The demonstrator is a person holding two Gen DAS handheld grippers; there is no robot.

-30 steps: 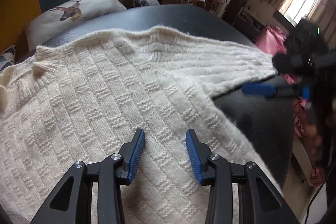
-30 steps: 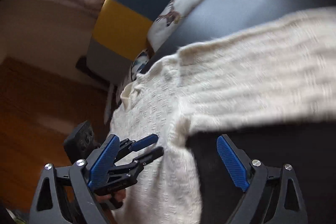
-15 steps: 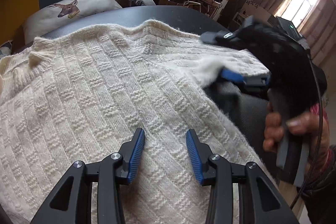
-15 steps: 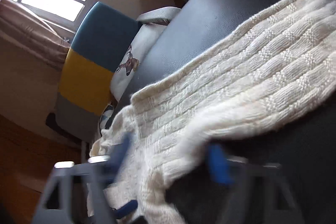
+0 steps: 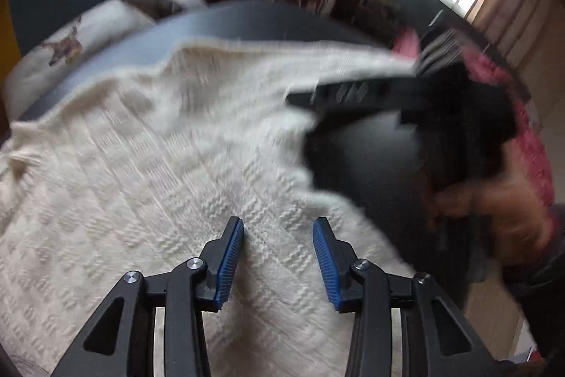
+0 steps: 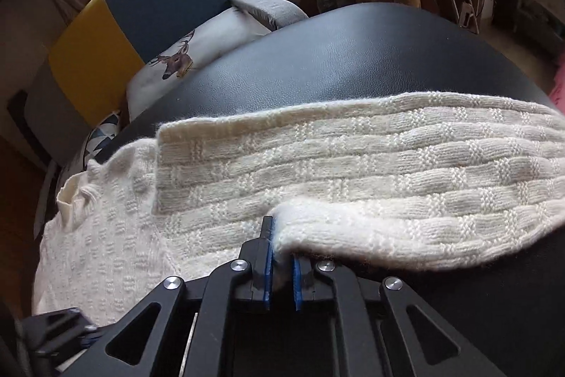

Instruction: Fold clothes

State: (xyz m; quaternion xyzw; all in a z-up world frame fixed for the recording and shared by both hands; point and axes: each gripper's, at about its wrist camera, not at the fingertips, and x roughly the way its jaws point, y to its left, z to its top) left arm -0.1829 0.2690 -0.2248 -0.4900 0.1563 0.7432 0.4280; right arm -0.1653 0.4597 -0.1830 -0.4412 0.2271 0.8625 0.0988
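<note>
Right gripper (image 6: pixel 281 265) jaws pinched on cream sweater (image 6: pixel 353 161) sleeve edge; left gripper (image 5: pixel 279 257) jaws apart, empty, over sweater body. Deer cushion (image 6: pixel 197 48) far left.

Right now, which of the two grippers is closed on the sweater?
The right gripper: its blue pads pinch the near edge of the cream sweater sleeve. The left gripper hovers open over the sweater body.
</note>
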